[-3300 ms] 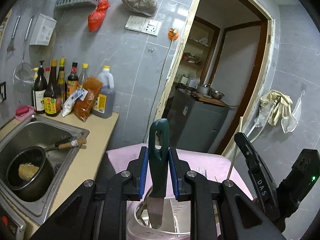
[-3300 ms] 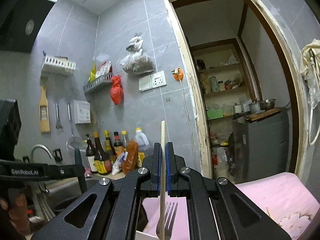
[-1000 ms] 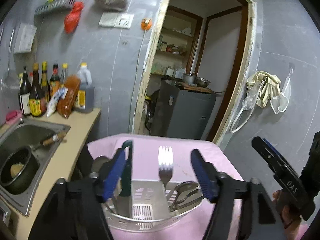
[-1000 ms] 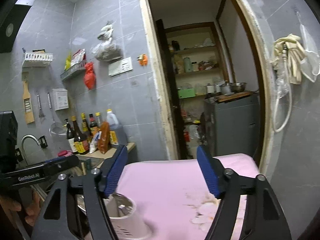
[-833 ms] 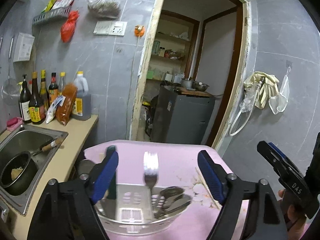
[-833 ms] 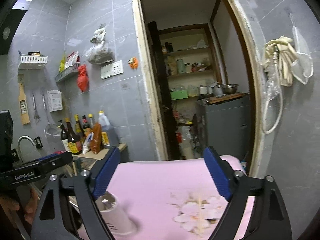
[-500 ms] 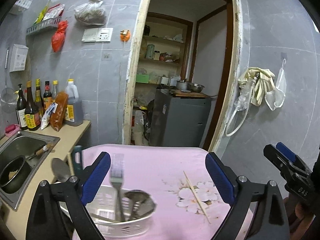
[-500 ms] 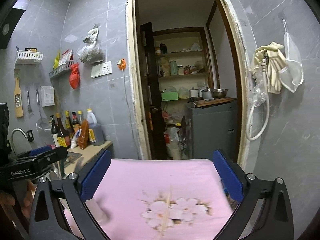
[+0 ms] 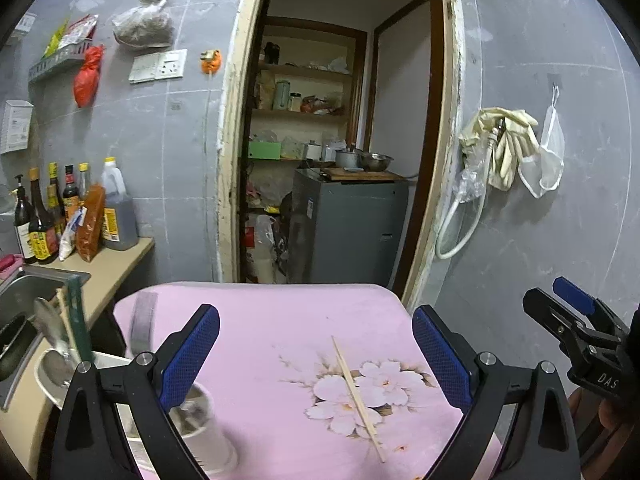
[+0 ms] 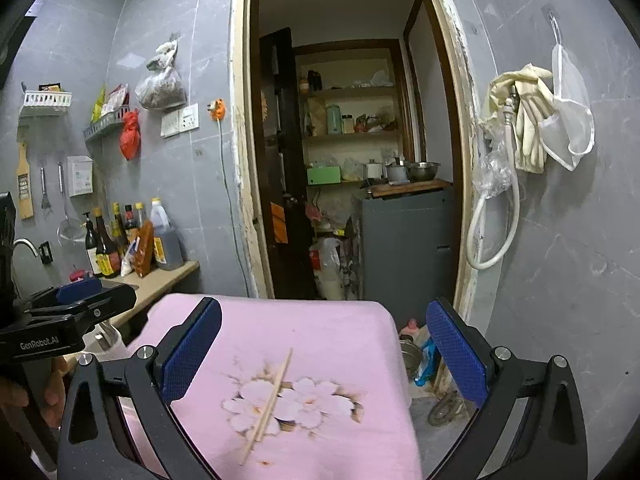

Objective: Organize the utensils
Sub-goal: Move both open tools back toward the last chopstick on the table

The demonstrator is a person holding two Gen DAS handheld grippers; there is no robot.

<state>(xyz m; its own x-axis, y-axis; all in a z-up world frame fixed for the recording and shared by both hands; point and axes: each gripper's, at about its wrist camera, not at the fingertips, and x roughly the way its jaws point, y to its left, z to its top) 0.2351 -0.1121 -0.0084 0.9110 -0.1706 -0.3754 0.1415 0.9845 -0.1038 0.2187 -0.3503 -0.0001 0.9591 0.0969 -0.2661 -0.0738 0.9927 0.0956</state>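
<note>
A single wooden chopstick [image 9: 356, 396] lies on the flower print of the pink tablecloth [image 9: 280, 320]. My left gripper [image 9: 316, 356] is open above and before it, with nothing between its blue pads. At the lower left stands the white utensil holder [image 9: 212, 440]. A green-handled knife [image 9: 78, 320], a spoon [image 9: 50, 320] and a blurred fork [image 9: 140, 328] stick up from it. In the right wrist view the chopstick [image 10: 268, 404] lies below my open, empty right gripper [image 10: 324, 354]. The other gripper [image 10: 72, 308] shows at the left edge.
Sauce bottles [image 9: 48, 216] stand on the beige counter [image 9: 120, 256] by a steel sink [image 9: 24, 292] on the left. Behind the table is a doorway with a grey cabinet [image 9: 344, 228]. Bottles and clutter [image 10: 424, 356] sit on the floor off the table's right edge.
Both grippers let go of the utensils they held over the holder, opened wide and swung right across the table. The chopstick on the flower print has come into both views.
</note>
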